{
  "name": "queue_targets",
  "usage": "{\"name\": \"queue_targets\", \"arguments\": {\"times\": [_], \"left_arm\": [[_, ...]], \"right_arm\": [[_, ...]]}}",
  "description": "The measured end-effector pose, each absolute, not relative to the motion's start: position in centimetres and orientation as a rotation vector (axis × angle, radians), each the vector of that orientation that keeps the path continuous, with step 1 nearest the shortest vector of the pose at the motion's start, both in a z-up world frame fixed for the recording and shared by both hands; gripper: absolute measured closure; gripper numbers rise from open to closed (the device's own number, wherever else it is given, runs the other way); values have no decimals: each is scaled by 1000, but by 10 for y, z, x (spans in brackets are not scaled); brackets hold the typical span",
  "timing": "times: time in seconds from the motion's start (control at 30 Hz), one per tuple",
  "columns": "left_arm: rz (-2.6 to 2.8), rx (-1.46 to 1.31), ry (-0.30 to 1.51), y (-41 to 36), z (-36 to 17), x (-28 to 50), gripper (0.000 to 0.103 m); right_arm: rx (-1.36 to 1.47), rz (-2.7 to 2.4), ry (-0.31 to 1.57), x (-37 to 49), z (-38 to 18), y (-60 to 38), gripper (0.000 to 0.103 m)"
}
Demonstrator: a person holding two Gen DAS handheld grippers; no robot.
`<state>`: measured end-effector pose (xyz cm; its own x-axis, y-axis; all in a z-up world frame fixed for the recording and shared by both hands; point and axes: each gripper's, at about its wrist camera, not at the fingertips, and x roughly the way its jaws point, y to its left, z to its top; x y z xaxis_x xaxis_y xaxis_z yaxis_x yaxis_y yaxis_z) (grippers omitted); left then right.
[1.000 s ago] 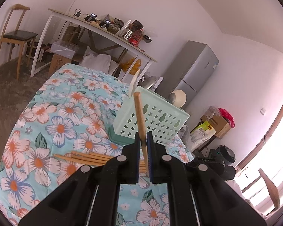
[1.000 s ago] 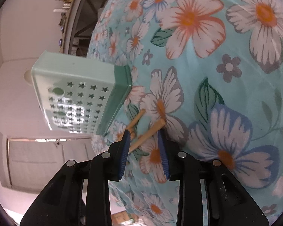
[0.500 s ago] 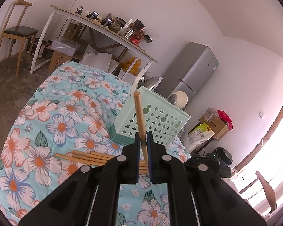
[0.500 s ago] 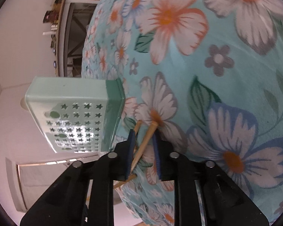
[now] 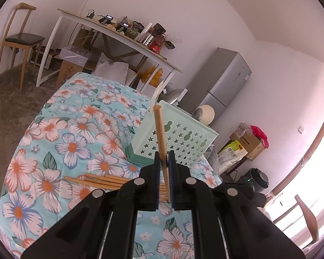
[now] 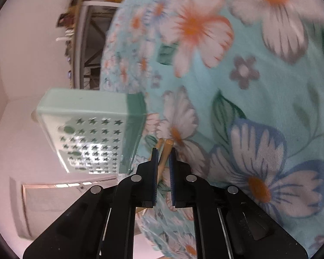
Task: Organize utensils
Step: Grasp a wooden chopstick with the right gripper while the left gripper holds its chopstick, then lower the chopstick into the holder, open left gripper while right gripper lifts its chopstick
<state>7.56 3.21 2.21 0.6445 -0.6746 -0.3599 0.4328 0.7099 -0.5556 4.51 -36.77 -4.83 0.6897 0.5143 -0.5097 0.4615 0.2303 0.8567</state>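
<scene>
1. While I hold the left gripper (image 5: 164, 161) above the floral bench (image 5: 54, 129), its jaws are clamped on one upright wooden chopstick (image 5: 161, 133).
2. My right gripper (image 6: 163, 157): jaws closing, a wooden chopstick (image 6: 166, 149) between the pads, a second stick just beside it.
3. Loose chopsticks (image 5: 101, 180): lying flat on the cloth, near the basket.
4. Mint star-punched basket (image 5: 179, 138): standing on the bench, beyond both grippers.

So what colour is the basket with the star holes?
Pale mint green basket, seen best from the left wrist.
</scene>
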Motion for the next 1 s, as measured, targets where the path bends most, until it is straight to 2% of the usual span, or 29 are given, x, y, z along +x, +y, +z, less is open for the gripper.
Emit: {"name": "queue_targets", "arguments": {"times": [0.6,1.0], "left_arm": [[-634,-380,550,19,41,67,98],[-677,-333,415,18,97,57,98]], "right_arm": [[610,82,515,-3,109,-353,96],[483,129,378,-19,146,-347,99]]}}
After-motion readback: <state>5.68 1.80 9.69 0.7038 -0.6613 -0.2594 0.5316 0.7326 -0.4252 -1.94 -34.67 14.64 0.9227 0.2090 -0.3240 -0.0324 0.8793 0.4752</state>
